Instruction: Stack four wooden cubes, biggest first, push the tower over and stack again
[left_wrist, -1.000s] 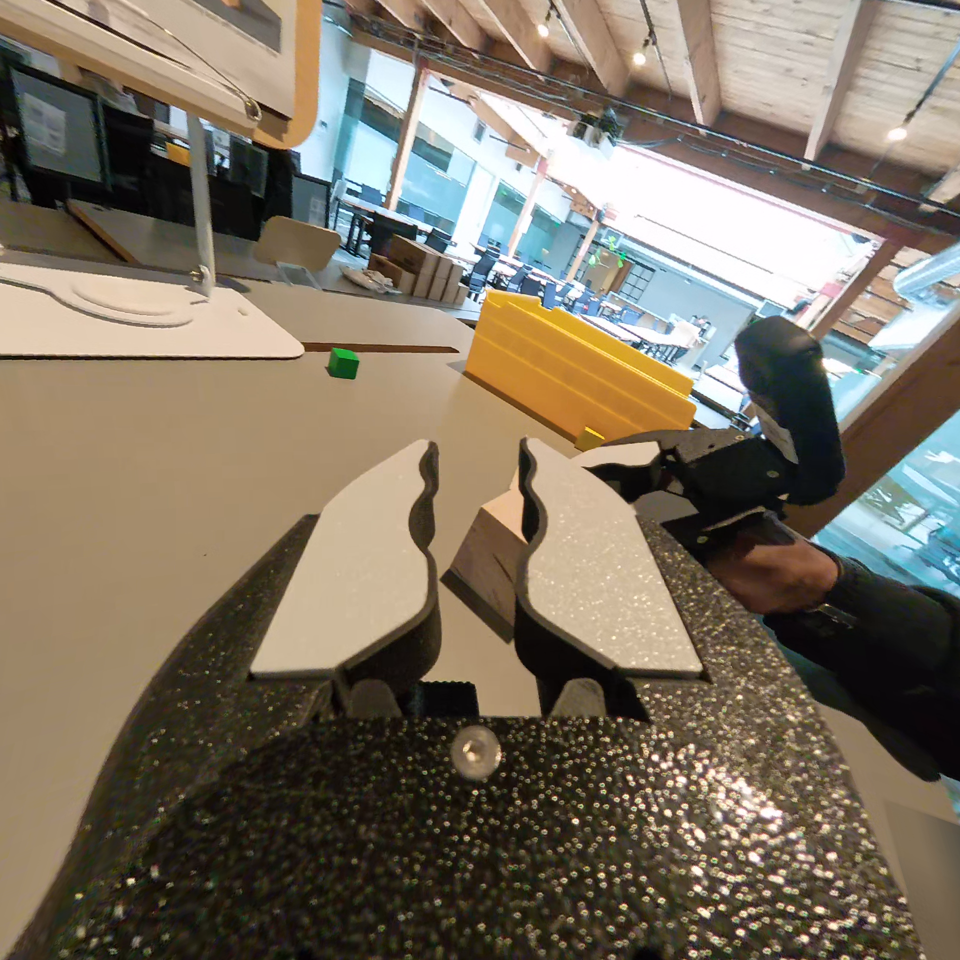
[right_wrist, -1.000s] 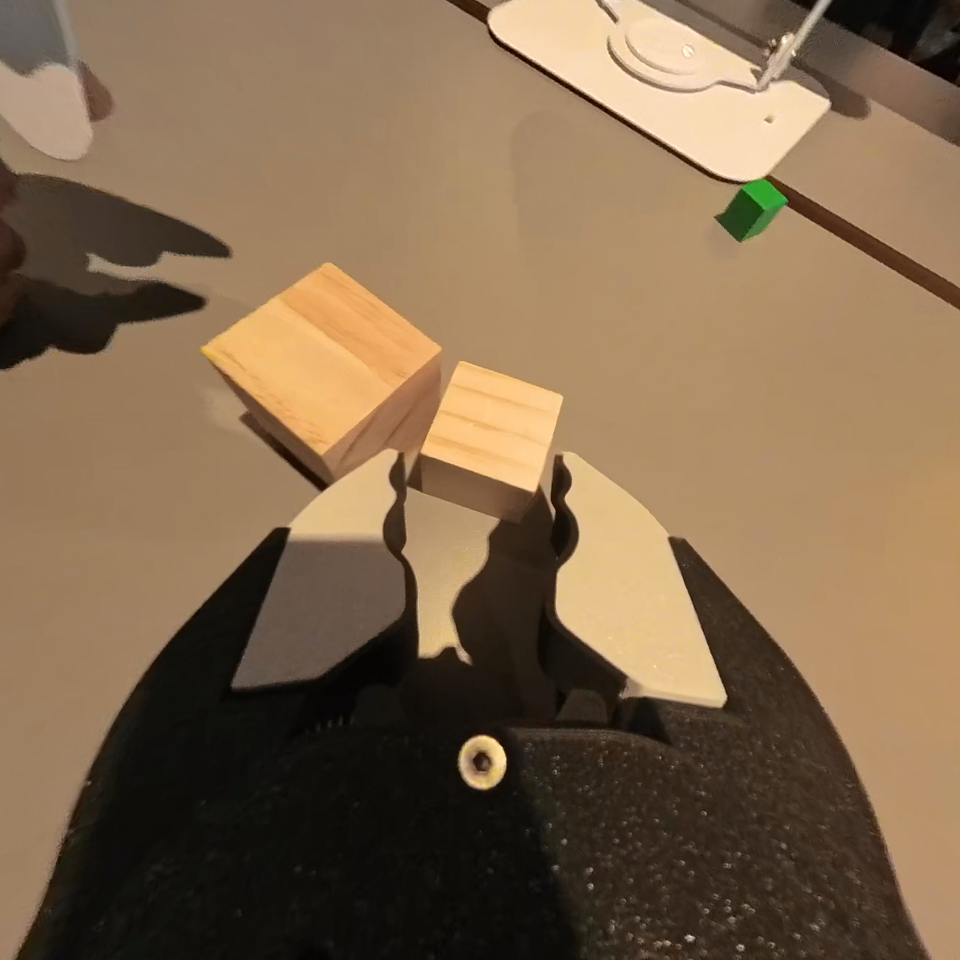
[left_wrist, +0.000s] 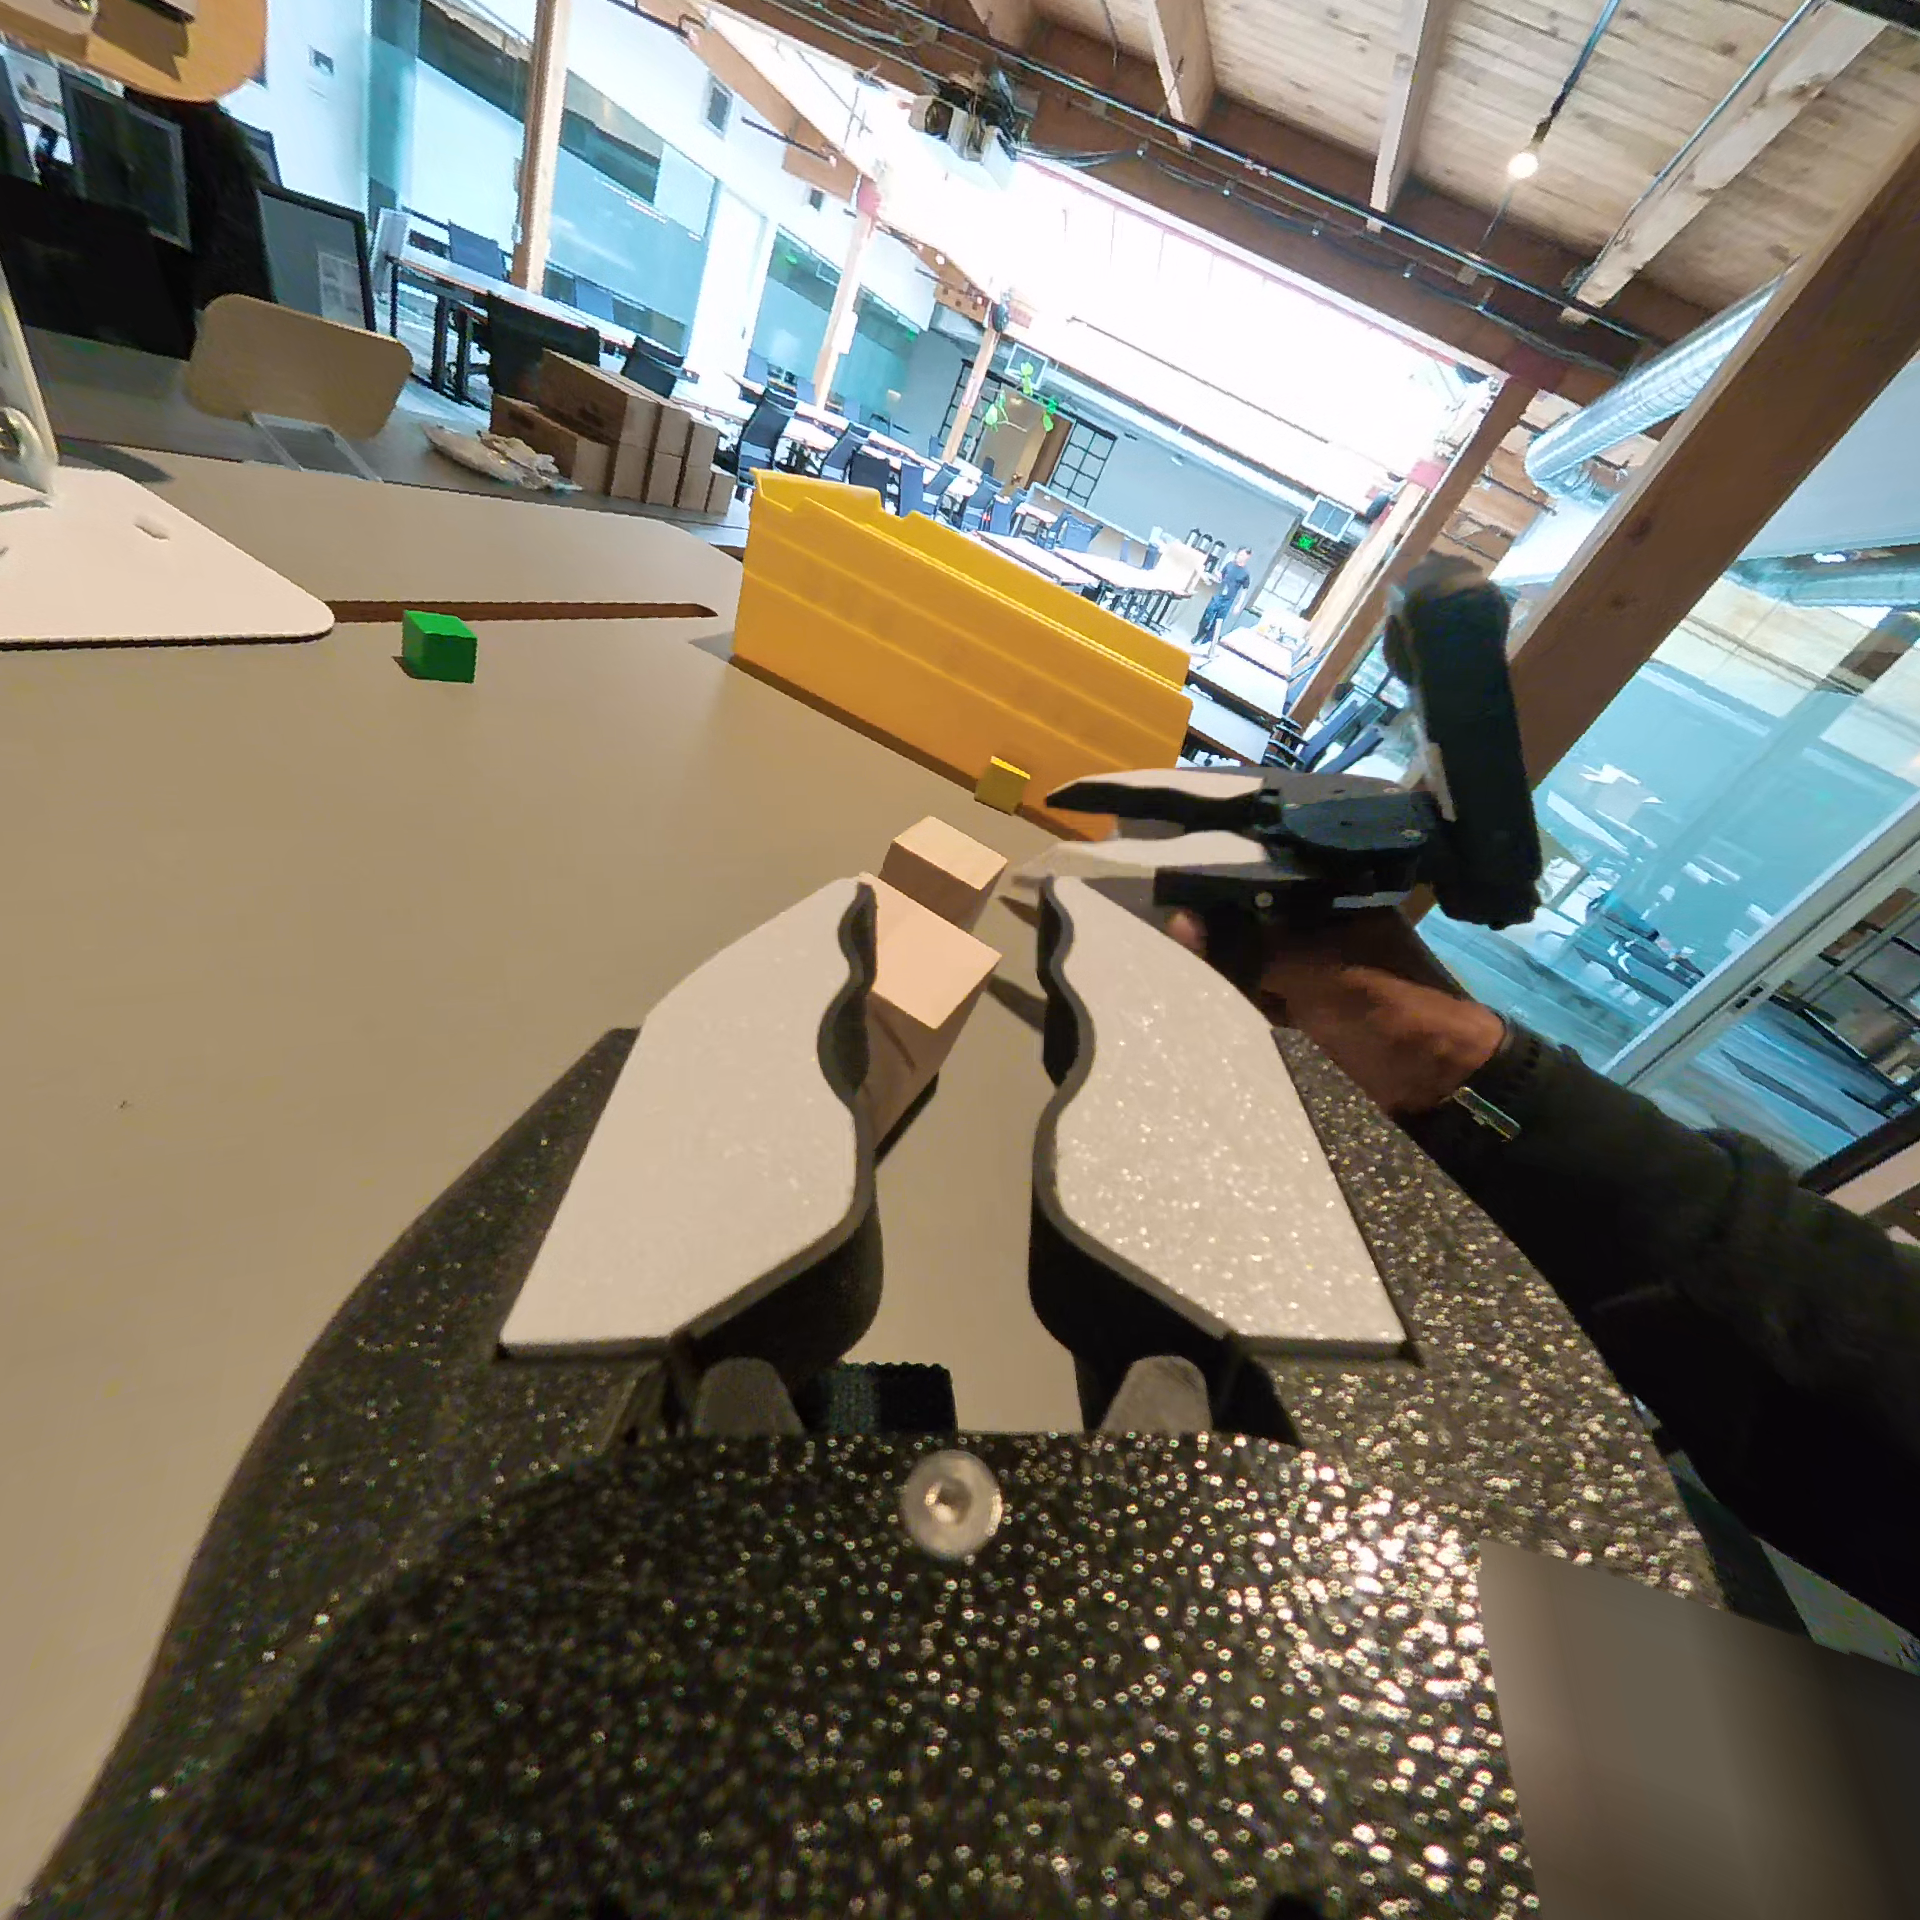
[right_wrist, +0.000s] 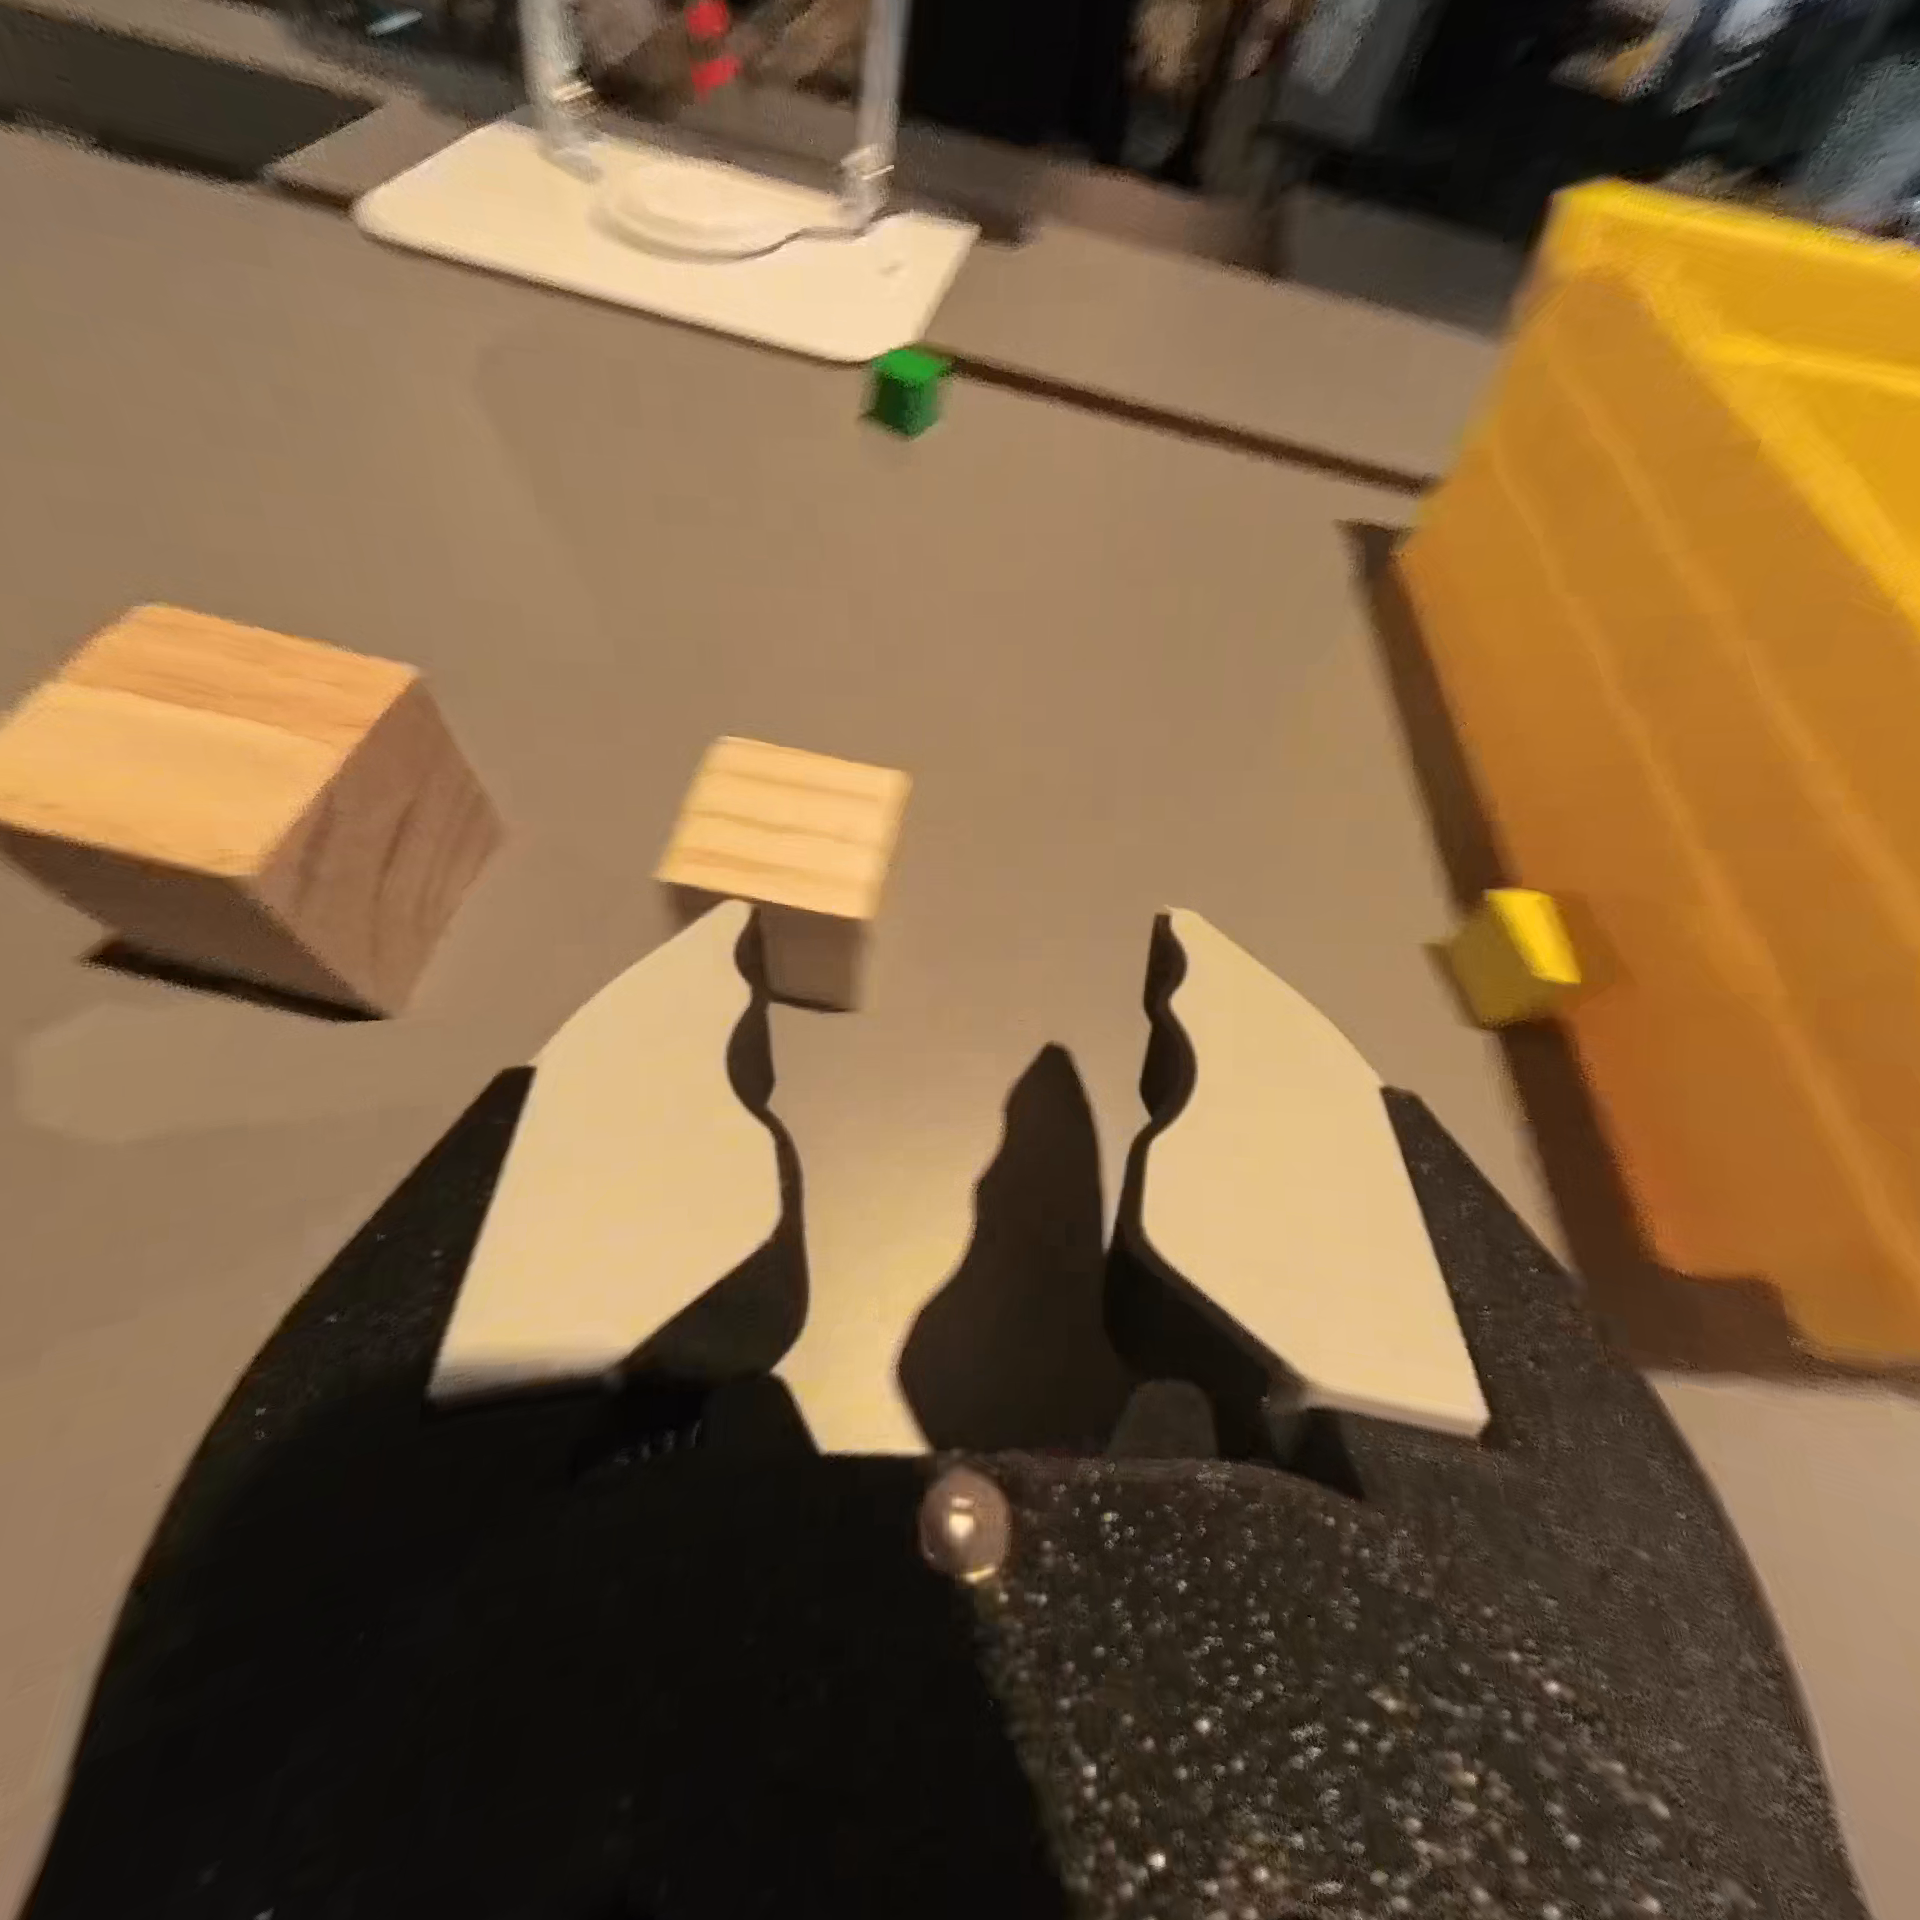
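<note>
A large wooden cube (right_wrist: 229, 800) lies on the grey table (right_wrist: 1091, 623) at the left. A smaller wooden cube (right_wrist: 790, 842) stands to its right, just beyond the left fingertip of my right gripper (right_wrist: 956, 920), which is open and empty. In the left wrist view my left gripper (left_wrist: 956, 914) is open and empty. The large cube (left_wrist: 925, 987) shows beside its left finger, partly hidden by it. The smaller cube (left_wrist: 940, 868) stands just past it. The right gripper (left_wrist: 1039, 836) hovers right of the cubes.
A small green cube (right_wrist: 907, 388) lies farther off near a white base plate (right_wrist: 675, 249). A small yellow cube (right_wrist: 1517, 956) lies against a yellow bin (right_wrist: 1714, 727) at the right. A person's hand and dark sleeve (left_wrist: 1558, 1143) hold the right gripper. The large wooden cube (right_wrist: 229, 800) is about 8 cm from my right fingertips. My left wrist view (left_wrist: 941, 949) looks at it from another angle.
Both grippers have opened wider. The right gripper has swung to the right, so the smaller cube now sits off its left fingertip instead of between the tips.
</note>
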